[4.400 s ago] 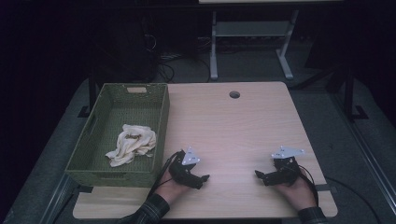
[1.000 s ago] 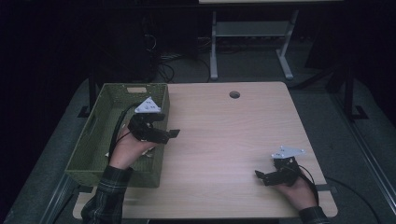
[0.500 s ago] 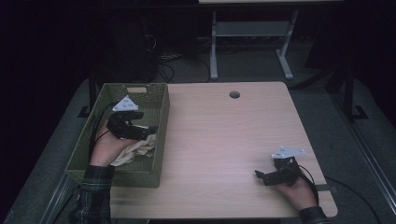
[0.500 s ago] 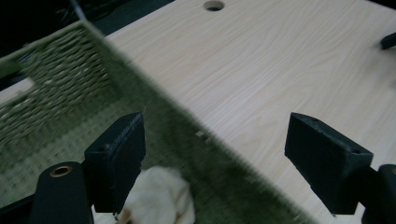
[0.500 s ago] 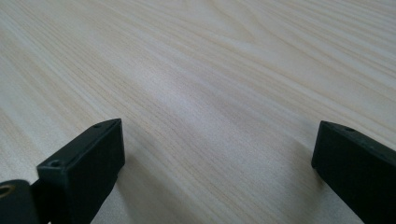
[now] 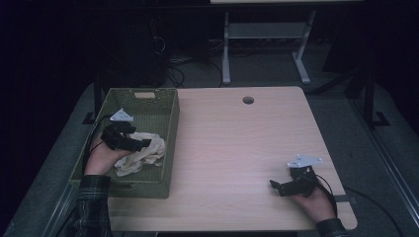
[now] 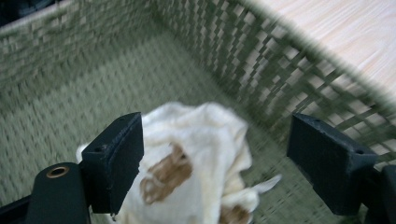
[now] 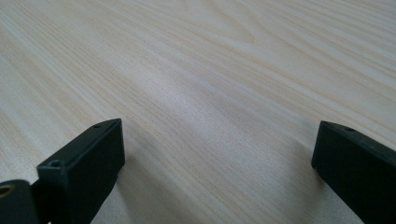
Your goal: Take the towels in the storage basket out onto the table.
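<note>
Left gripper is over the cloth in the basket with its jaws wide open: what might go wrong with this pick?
1. The left gripper stands open over a loose bunch of the cloth; it may pinch just one fold, so the rest drags.
2. The basket wall is close beside one jaw, which might catch the weave.
3. The left gripper view is blurred, so aim may be off.

Left gripper point(image 6: 141, 144) moved from table into basket point(image 6: 170, 148), lowered, fingers wide over cloth point(image 6: 143, 153).

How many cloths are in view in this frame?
1. A cream cloth with brown marks lies crumpled in the green woven basket, between the open jaws of the left hand-held gripper. Its folds could hide a second one.
</note>
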{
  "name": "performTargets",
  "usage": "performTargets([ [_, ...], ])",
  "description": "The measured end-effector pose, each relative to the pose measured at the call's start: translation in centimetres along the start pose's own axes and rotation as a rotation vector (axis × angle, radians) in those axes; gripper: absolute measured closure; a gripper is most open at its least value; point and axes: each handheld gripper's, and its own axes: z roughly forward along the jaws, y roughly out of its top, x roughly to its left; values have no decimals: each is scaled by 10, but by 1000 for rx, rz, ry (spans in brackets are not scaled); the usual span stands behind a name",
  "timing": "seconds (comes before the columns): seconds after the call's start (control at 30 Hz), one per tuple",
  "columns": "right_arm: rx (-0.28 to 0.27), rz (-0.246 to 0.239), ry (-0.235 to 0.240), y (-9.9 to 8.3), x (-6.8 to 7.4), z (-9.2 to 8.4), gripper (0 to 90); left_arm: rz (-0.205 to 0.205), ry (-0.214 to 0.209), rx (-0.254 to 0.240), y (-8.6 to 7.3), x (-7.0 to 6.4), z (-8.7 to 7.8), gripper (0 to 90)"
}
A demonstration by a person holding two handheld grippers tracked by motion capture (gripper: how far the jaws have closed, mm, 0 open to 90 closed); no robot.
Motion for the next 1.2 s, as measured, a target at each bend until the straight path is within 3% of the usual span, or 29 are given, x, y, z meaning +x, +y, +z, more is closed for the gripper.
performTargets([
  [0.13,0,0,0,0,0,0,21,19,34,55,-7,7,10,173],
  [0.27,-1,-1,0,0,0,0,21,-3,32,92,-15,13,19,160],
  [0.63,-1,-1,0,0,0,0,21,19,9,228,-23,9,40,134],
  [0.77,0,-1,0,0,0,0,21,41,32,300,-27,8,47,135],
  [0.93,-1,-2,0,0,0,0,21,49,40,345,-29,7,52,142],
  [1.07,0,-1,0,0,0,0,20,62,44,407,-30,5,56,208],
  [1.1,0,-1,0,0,0,0,21,51,40,418,-30,5,57,234],
  [1.13,0,-1,0,0,0,0,21,47,32,426,-30,6,57,325],
  [1.2,0,-1,0,0,0,0,20,39,18,434,-29,6,56,344],
])
